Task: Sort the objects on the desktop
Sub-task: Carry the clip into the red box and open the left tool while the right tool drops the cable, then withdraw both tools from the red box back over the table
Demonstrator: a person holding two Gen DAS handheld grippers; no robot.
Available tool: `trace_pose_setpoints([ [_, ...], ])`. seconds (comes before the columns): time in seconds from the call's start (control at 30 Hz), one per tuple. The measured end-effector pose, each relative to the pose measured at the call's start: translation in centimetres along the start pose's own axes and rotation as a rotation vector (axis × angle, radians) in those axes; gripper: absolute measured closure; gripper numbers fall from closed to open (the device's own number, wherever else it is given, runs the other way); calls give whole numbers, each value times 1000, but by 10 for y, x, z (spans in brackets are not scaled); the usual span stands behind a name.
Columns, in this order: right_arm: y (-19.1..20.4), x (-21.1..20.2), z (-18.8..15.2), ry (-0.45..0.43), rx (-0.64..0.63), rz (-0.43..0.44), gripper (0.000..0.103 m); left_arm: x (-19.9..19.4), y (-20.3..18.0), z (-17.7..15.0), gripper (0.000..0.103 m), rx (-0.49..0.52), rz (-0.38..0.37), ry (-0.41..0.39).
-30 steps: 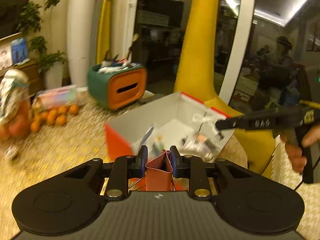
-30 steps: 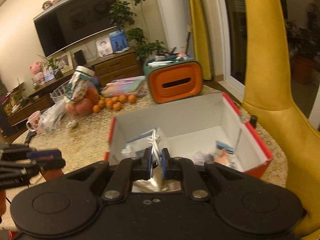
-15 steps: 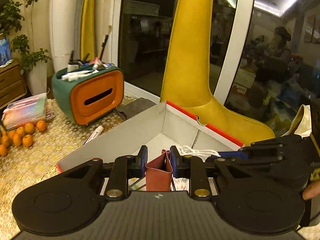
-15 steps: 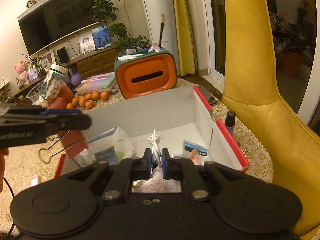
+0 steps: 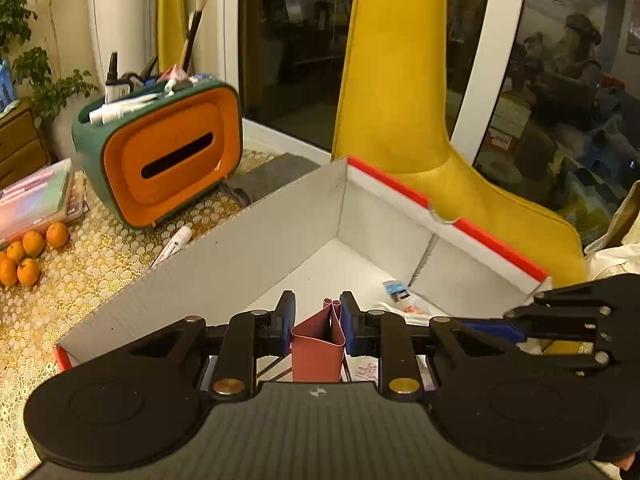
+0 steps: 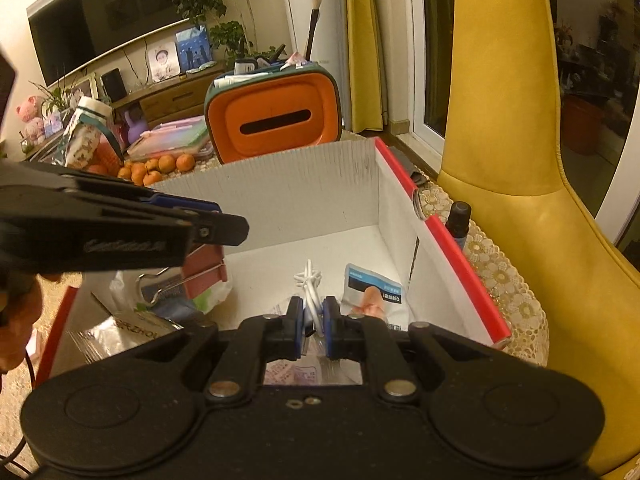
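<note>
A white cardboard box with a red rim (image 5: 280, 236) stands on the table; it also shows in the right wrist view (image 6: 304, 200). My left gripper (image 5: 318, 316) is shut on a red binder clip (image 5: 318, 344) and holds it over the box's near side; the clip shows in the right wrist view (image 6: 204, 270). My right gripper (image 6: 313, 316) is shut on a coiled white cable (image 6: 310, 284) and holds it over the box floor. A blue-and-white packet (image 6: 372, 288) and plastic bags (image 6: 132, 320) lie inside the box.
A green and orange desk organiser (image 5: 160, 152) with pens stands behind the box. A white marker (image 5: 172, 244) lies between them. Small oranges (image 5: 28, 252) and a pastel case (image 5: 32, 196) lie left. A dark bottle (image 6: 458, 220) stands by the box's right wall. A yellow chair (image 6: 520, 160) is right.
Both grippers have moved forward and lower over the box, each still holding its object. The left gripper swung right, from beside the box to above its inside.
</note>
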State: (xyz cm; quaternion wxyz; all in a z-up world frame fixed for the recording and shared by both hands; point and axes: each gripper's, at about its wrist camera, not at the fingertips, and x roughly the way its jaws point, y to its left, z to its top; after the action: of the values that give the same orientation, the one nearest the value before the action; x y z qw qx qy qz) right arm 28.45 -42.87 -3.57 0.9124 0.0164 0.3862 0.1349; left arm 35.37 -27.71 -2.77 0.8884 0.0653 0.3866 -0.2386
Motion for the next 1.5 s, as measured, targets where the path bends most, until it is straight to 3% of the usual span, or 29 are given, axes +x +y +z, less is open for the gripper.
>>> trace_pose_setpoints([
  [0.17, 5, 3, -2, 11, -47, -2, 93, 17, 6, -3, 80, -10, 13, 64],
  [0.3, 7, 3, 0, 11, -46, 4, 83, 24, 7, -7, 80, -10, 8, 112],
  [0.57, 10, -6, -1, -6, -42, 17, 68, 9, 6, -7, 74, -11, 13, 69],
  [0.93, 20, -30, 0, -22, -33, 34, 65, -36, 5, -6, 74, -24, -19, -2],
  [1.23, 52, -55, 1, -36, -68, 64, 64, -90, 17, -17, 74, -56, -29, -57],
  [1.5, 95, -90, -1, -77, -140, 94, 48, -145, 41, -34, 74, -87, -13, -102],
])
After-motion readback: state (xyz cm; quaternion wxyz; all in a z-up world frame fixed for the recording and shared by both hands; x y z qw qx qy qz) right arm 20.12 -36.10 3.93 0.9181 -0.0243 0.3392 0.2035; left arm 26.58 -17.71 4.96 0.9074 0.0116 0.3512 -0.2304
